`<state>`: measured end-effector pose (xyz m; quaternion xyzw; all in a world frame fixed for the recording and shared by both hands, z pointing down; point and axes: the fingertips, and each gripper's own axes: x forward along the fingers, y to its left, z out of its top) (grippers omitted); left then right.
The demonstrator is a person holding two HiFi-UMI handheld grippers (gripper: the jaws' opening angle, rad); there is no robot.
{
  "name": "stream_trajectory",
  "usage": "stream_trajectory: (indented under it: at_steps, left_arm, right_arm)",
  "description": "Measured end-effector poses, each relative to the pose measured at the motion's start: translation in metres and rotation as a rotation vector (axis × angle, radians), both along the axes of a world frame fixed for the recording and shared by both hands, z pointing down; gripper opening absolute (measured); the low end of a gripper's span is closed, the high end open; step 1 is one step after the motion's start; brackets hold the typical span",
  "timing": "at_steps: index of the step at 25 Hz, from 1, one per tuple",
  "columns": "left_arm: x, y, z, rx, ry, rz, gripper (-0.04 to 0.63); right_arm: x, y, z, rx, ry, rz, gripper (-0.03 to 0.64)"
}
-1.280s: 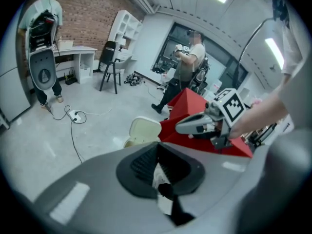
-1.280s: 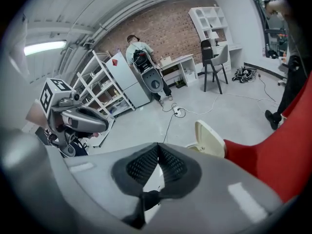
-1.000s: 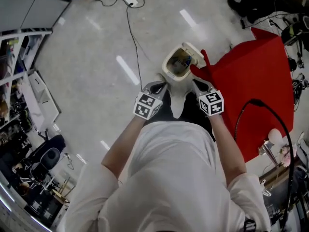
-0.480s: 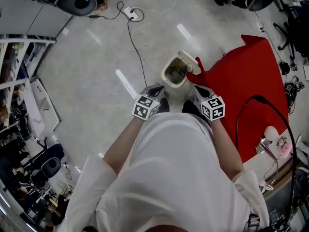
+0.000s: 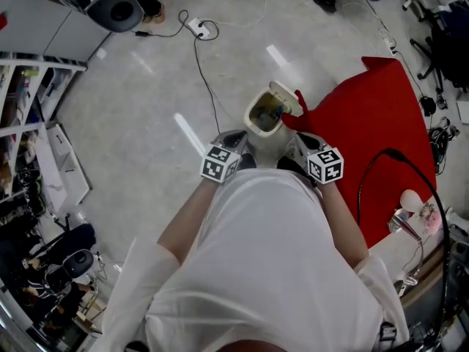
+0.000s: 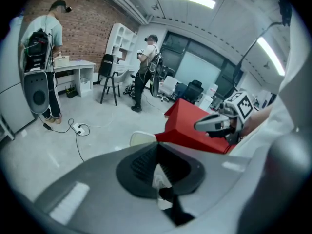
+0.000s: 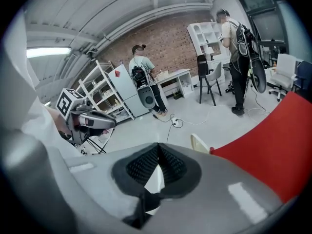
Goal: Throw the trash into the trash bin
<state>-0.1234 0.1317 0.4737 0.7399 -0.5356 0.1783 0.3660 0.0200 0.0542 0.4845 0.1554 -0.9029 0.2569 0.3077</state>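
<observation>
A cream trash bin stands on the grey floor just in front of me, its lid tipped open and mixed trash showing inside. Both grippers hang above its near side, close to my torso. The left gripper is at the bin's left and the right gripper at its right. In the left gripper view the left gripper has its jaws together with nothing between them. The right gripper looks the same in its own view. Only the bin's lid shows past the jaws.
A table under a red cloth adjoins the bin on the right, a black cable arching over it. A power strip and cord lie on the floor beyond. Shelves line the left. People stand farther off.
Both grippers have risen and drawn back from the bin toward my body. The bin now looks smaller and farther below. Both stay shut and empty.
</observation>
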Motion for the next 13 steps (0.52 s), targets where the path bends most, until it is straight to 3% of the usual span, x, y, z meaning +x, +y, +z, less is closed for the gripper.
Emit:
stream_trajectory:
  at_steps: [13]
  left_arm:
    - [0.004,0.001,-0.004,0.008,-0.012,-0.008,0.005]
  right_arm:
    - [0.001,0.000,-0.003,0.018,-0.005,-0.030,0.002]
